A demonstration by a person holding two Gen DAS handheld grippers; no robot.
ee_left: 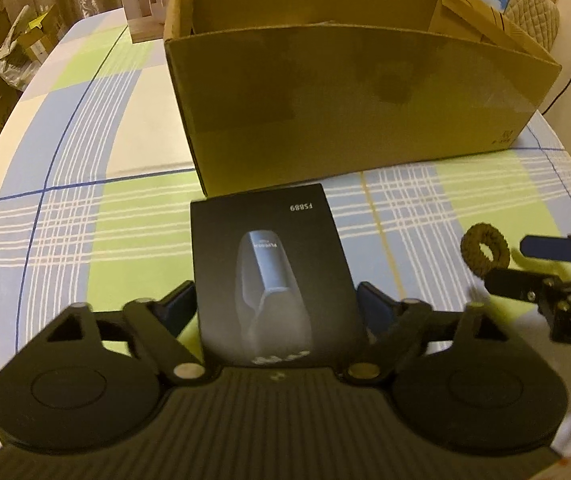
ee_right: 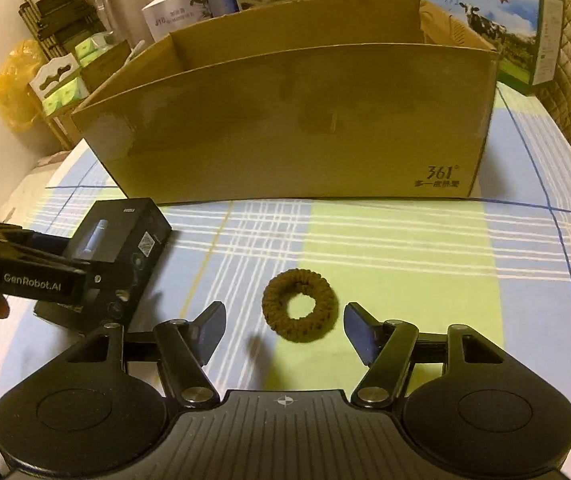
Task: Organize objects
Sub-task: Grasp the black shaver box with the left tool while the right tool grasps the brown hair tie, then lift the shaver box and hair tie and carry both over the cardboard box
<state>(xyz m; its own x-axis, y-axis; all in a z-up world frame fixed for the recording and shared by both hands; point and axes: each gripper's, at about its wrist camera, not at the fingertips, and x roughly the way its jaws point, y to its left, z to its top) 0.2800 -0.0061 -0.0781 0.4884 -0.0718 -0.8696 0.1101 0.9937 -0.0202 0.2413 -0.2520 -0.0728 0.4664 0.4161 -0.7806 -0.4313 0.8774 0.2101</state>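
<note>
Claws are both sitting open: the left claw (ee_left: 275,304) is framing the stiff, light-looking black box (ee_left: 273,268) by its long sides, the right claw (ee_right: 283,332) is framing the soft, squashy ring (ee_right: 299,306) low in the frame.

Matt cardboard box (ee_right: 285,128), knitted ring (ee_right: 299,307) (fuzzy), checked cloth (ee_right: 405,248).

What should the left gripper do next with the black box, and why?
Probably close the left gripper onto the black box: the box already lies between its fingers on the checked tablecloth, just in front of the open cardboard box, with a sliver of gap apparently left on each side.
</note>
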